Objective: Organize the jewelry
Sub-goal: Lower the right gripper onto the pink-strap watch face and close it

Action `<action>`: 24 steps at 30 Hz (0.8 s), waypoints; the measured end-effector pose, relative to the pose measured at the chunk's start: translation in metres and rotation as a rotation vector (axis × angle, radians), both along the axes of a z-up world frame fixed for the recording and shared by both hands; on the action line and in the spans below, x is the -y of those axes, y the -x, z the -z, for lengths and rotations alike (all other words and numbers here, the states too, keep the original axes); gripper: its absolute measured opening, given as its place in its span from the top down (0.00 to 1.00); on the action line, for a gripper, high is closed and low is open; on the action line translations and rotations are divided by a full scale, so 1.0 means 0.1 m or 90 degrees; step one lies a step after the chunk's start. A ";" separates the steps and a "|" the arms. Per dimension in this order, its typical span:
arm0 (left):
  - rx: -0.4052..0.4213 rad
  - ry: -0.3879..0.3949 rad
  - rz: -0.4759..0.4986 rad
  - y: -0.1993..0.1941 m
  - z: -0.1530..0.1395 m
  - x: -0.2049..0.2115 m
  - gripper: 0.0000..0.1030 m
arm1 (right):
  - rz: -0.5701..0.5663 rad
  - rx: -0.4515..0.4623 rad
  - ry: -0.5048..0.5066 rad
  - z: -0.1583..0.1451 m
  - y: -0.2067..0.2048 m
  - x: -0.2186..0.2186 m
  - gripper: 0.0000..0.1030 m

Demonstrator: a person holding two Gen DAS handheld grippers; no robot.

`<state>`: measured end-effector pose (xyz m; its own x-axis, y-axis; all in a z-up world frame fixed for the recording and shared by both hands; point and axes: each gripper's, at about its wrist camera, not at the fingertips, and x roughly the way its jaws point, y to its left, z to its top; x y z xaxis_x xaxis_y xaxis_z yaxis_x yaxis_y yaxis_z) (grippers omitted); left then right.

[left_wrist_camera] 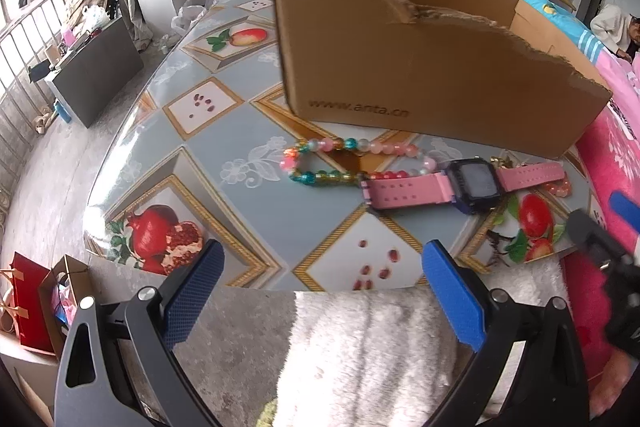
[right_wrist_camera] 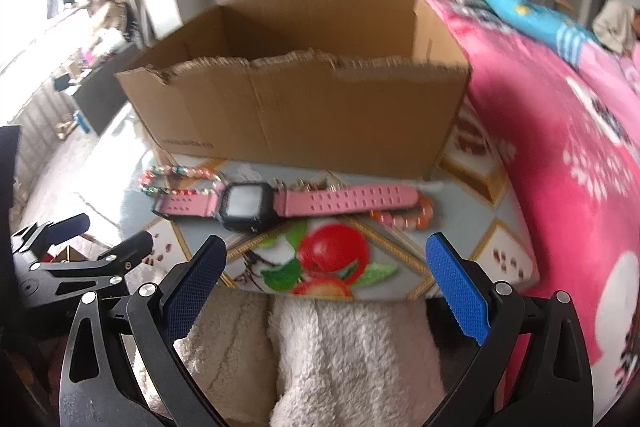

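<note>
The pink watch (right_wrist_camera: 256, 205) lies flat on the table (left_wrist_camera: 224, 147) just before the cardboard box (right_wrist_camera: 304, 107), its strap overlapping a colourful bead bracelet (left_wrist_camera: 340, 163); an orange bead string (right_wrist_camera: 408, 217) is partly hidden and blurred. Both the right gripper (right_wrist_camera: 326, 275) and left gripper (left_wrist_camera: 322, 281) hover spread wide and empty, short of the watch

The tabletop (left_wrist_camera: 224, 147) is grey-blue, patterned with gold-framed diamonds, white flowers, red pomegranates and scattered dark red seeds. A plain brown cardboard box (left_wrist_camera: 400, 67) carries dark printed lettering. The watch (left_wrist_camera: 474, 183) has a pink strap and a black-and-purple case. At its 9 o'clock the beaded bracelet (left_wrist_camera: 352, 159) mixes pink, teal, green and amber beads. An orange-pink bracelet (right_wrist_camera: 412, 217) lies at the watch's 3 o'clock. The bedspread (right_wrist_camera: 560, 147) is hot pink with white motifs. The fingers (left_wrist_camera: 452, 301) are blue, finely textured.
</note>
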<state>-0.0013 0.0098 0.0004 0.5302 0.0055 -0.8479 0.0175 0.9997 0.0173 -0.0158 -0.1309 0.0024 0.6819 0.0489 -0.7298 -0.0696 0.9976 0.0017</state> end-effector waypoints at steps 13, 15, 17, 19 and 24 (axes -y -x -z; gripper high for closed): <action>0.109 0.108 0.076 0.04 0.00 -0.42 0.06 | -0.307 0.005 0.057 0.20 -0.44 -0.56 0.32; 0.108 0.123 0.085 0.03 0.01 -0.44 0.06 | -0.328 -0.004 0.072 0.26 -0.51 -0.61 0.37; 0.089 0.124 0.092 -0.02 0.05 -0.45 0.06 | -0.346 -0.014 0.104 0.33 -0.58 -0.66 0.38; 0.080 0.126 0.103 -0.05 0.09 -0.43 0.06 | -0.359 -0.028 0.128 0.38 -0.64 -0.69 0.38; 0.115 0.108 0.165 -0.02 0.13 -0.33 0.06 | -0.390 -0.052 0.173 0.45 -0.69 -0.75 0.46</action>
